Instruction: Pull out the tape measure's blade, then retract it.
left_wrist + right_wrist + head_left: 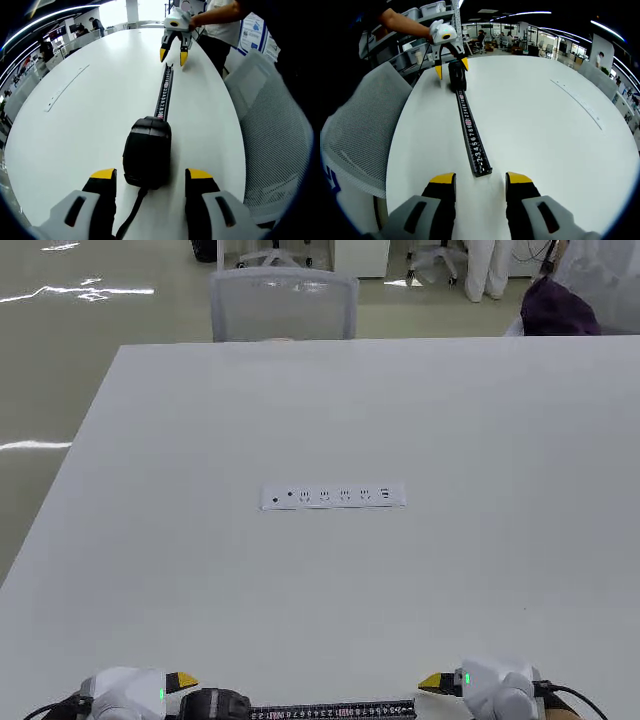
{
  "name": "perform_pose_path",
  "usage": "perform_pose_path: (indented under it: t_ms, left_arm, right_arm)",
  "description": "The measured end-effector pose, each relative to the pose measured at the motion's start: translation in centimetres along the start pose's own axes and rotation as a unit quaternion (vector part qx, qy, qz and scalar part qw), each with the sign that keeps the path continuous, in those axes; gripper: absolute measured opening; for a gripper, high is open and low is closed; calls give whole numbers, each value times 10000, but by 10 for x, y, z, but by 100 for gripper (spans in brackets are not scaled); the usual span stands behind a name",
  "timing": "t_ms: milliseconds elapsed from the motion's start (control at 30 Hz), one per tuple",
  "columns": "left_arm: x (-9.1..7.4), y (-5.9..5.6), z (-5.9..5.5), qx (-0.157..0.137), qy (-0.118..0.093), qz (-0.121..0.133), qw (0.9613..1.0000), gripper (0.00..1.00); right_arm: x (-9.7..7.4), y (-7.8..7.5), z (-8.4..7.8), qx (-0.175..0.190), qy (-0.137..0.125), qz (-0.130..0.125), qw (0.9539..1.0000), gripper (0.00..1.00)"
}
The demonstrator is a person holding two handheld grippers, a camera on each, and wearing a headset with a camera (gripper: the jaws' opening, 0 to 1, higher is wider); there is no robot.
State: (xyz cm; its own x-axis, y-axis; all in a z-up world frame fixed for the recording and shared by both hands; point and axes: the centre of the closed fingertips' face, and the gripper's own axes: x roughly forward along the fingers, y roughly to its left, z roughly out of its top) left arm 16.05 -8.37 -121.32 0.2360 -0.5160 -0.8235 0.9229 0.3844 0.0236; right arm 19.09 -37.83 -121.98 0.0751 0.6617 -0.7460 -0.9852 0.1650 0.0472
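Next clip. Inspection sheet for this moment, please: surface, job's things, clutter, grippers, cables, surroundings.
Surface: white table with a socket strip at its middle.
Job's things: black tape measure case lying on the table; blade drawn out, flat, running toward the right gripper.
Clutter: nothing seen.
Grippers: left gripper open, jaws either side of the case's rear; right gripper open, just short of the blade's tip.
Cables: black cord trailing from the case.
Surroundings: mesh chair at the far edge; office floor beyond.

Bright, even light comes from ceiling strips (530, 13). The floor (90, 290) shows white glare; the table (300, 410) carries only soft shadows. Numbers on the blade (472, 135) are sharp. Both gripper views bend strongly near the edges.
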Motion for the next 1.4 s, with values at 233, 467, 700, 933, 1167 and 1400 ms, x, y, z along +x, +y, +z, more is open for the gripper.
perform_pose_path:
  t_ms: [233,467,700,933,1167,1400]
  left_arm:
    - [-8,-7,-9,-403,-42,152,9991,61]
    - [-17,-10,-9,-834,-209,452,9953,69]
    - [-26,-22,-12,-1005,-270,621,9926,77]
    - [-40,-32,-14,-1314,-355,970,9859,85]
    - [-51,-44,-15,-1697,-496,1182,9771,93]
    - [-62,-52,-8,-2049,-704,1442,9655,98]
  right_arm:
    - [-7,1,2,319,-21,-244,9992,44]
    - [-16,7,7,552,-18,-506,9972,53]
    - [-25,16,10,729,-54,-727,9947,61]
    - [-40,25,11,1029,-144,-1003,9895,66]
    - [-43,43,14,1231,-160,-1172,9853,72]
    - [-48,57,23,1455,-325,-1345,9796,77]
